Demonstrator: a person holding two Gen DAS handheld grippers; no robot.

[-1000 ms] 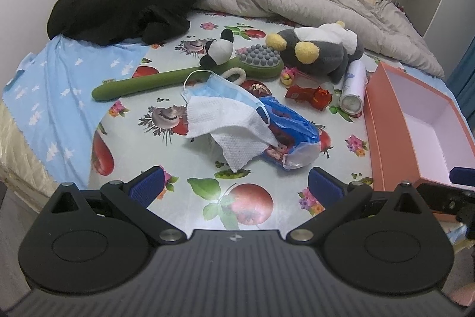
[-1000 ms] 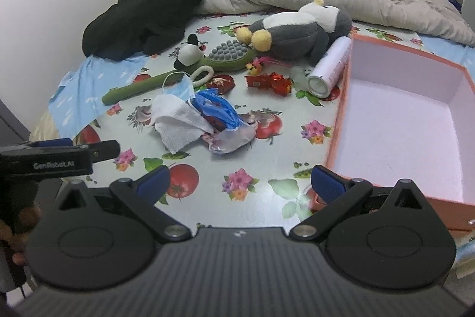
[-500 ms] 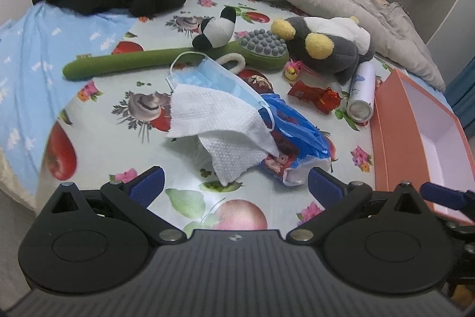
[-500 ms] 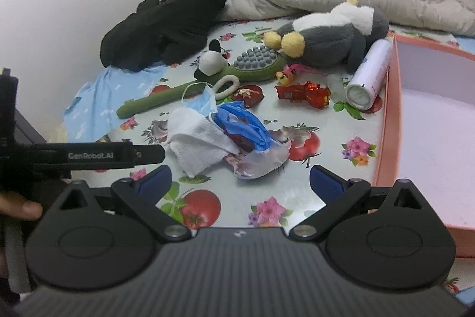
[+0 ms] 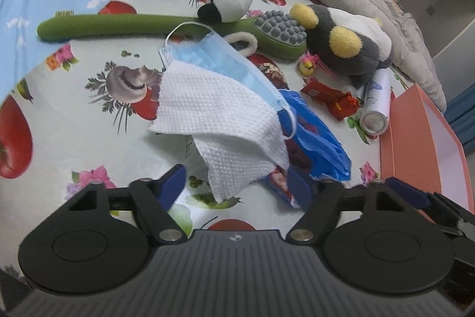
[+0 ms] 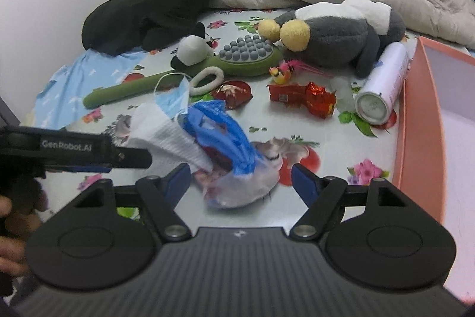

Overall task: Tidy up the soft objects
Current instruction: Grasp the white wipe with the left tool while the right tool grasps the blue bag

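Now both of my grippers are much closer to the pile than one second ago. The left gripper [image 5: 237, 183] has come forward until the white cloth [image 5: 219, 121] fills the middle of its view, and the low corner of the cloth hangs between its blue fingers [image 5: 172, 183], which stay spread apart and grasp nothing. The right gripper [image 6: 240, 183] has also advanced; the clear plastic bag [image 6: 246, 186] with the blue bag [image 6: 222, 132] on it now lies between its fingers, also released and holding nothing. Nothing on the bed [image 6: 267, 121] has changed place.

The white cloth lies over a blue face mask [image 5: 213, 58], and both lean on the blue bag. Behind them I see a long green massage brush [image 5: 148, 24] with a small panda plush [image 5: 228, 2] resting on it, and a white hair tie [image 6: 206, 79] just beside the brush head. The grey penguin plush [image 6: 335, 34] lies further back, near a white spray can [image 6: 383, 82] on its side. A red wrapper [image 6: 302, 97] is between the can and the pile.

The orange box [image 6: 415, 121] stands at the right edge of the bed, next to the can. The part of its pale inside that I can see holds nothing; the rest is out of view.
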